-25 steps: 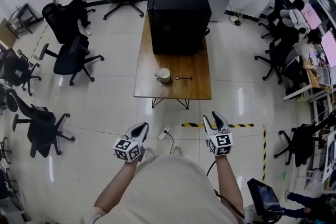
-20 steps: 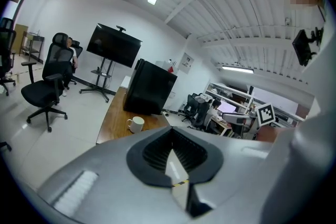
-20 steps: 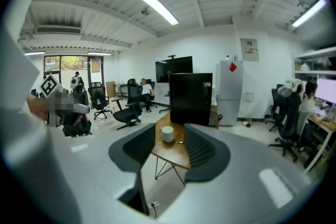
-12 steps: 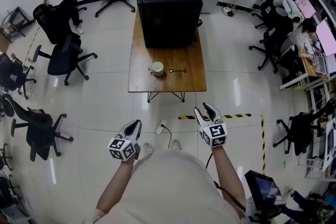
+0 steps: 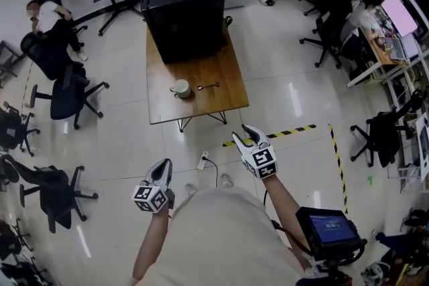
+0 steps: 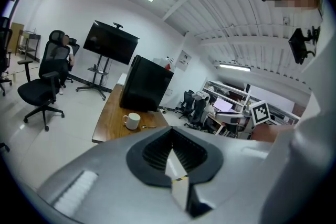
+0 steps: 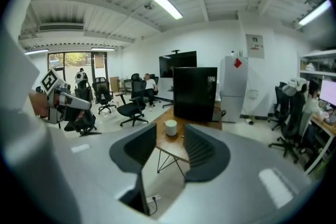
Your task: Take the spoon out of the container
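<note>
A white mug stands on the wooden table, far ahead of me. A metal spoon lies flat on the tabletop just right of the mug, outside it. Both also show small in the left gripper view, mug and spoon, and the mug shows between the right jaws' line of sight. My left gripper hangs shut and empty over the floor. My right gripper is open, its jaws closing on nothing. Both are well short of the table.
A big black box fills the table's far half. Yellow-black floor tape and a power strip lie between me and the table. Office chairs stand left; people sit at desks right. A small screen hangs by my right hip.
The table with mug and spoon has slid up and left in the head view, and looks farther off. Both grippers stay over the floor; the right jaws have narrowed a little.
</note>
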Motion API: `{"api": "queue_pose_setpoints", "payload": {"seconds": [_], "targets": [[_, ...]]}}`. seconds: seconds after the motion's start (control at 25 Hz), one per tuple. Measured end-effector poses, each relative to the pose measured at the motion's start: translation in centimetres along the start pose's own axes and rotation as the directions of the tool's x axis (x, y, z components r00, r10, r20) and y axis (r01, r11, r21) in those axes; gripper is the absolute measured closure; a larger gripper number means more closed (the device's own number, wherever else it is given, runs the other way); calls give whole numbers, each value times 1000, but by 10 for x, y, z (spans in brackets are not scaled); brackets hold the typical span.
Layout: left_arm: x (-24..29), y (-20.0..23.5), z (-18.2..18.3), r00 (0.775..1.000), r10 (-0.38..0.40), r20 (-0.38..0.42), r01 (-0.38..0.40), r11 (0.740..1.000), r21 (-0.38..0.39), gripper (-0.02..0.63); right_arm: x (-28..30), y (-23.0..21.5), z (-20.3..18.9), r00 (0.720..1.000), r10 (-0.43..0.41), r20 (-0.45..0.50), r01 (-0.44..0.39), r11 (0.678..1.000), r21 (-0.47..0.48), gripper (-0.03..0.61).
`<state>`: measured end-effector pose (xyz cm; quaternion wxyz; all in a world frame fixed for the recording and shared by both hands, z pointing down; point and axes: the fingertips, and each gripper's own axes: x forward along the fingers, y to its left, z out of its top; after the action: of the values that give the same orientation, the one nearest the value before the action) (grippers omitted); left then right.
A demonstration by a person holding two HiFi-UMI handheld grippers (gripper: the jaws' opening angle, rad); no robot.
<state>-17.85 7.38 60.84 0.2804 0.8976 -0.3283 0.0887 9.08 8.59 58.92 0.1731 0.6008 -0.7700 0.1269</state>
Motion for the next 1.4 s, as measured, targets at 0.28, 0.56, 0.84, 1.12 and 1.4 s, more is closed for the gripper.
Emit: {"api": "queue_pose_setpoints", "payload": {"seconds": [0.28,0.56,0.84,1.12,1.4], "targets": [[11,-16,3,998,-47,-30,47,999,19,614,-7,4,11,999,24,23,-24,1000,5,420],[22,-28,4,997,-59,-53,60,998,22,614,-13,-4,12,999,20,28,-20,1000,9,420],[24,-30,0,996,-63,-67,64,998,19,614,-16,-8,9,1000,5,27,-5,1000,7,425],[26,-39,-9,996,-61,-65,63,998,29,614,-26,-12,-4,1000,4,29,-4,1000,20,425],[38,-57,-18,995,-56,-85,60,997,43,614,-40,-30,-27,1000,0,27,-2,998,58,425]]}}
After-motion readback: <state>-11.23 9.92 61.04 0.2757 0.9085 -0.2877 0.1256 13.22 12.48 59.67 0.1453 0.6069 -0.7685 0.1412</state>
